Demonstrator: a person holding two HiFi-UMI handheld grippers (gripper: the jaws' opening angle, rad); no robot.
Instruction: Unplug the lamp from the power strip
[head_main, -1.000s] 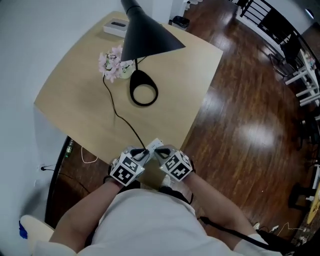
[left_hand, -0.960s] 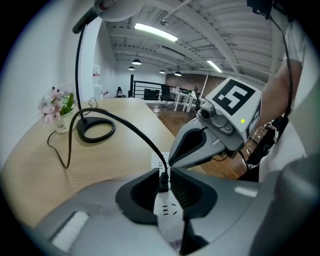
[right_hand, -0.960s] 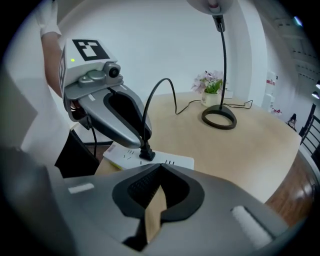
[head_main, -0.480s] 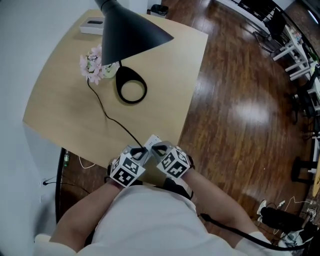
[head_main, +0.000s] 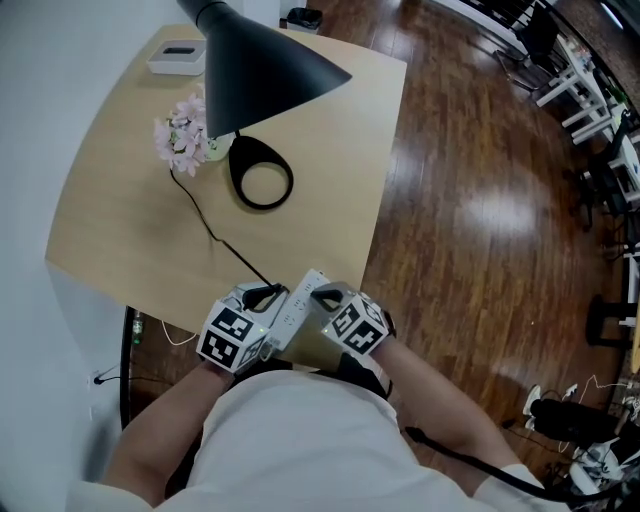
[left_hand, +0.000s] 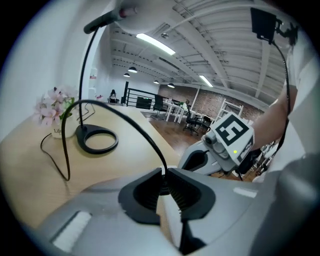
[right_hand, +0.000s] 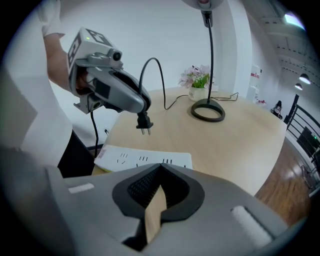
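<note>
The white power strip (head_main: 298, 304) (right_hand: 145, 159) lies at the table's near edge. My left gripper (head_main: 266, 296) (left_hand: 164, 175) is shut on the lamp's black plug (right_hand: 144, 122), which hangs a little above the strip with its prongs bare and pointing down. The black cord (head_main: 212, 234) (left_hand: 125, 120) runs from the plug to the lamp's ring base (head_main: 260, 185) (right_hand: 207, 111). The black lamp shade (head_main: 262, 68) hangs over the table. My right gripper (head_main: 319, 296) (right_hand: 161, 167) has its jaws shut, tips at the strip's near edge.
The light wood table (head_main: 120, 200) carries a small vase of pink flowers (head_main: 183, 140) (left_hand: 52, 107) beside the lamp base and a white box (head_main: 177, 55) at the far corner. Dark wood floor (head_main: 480, 220) lies to the right, a white wall to the left.
My left gripper has pulled away to the left from the strip with the plug, whose prongs are now out of the socket. The right gripper has stayed at the strip.
</note>
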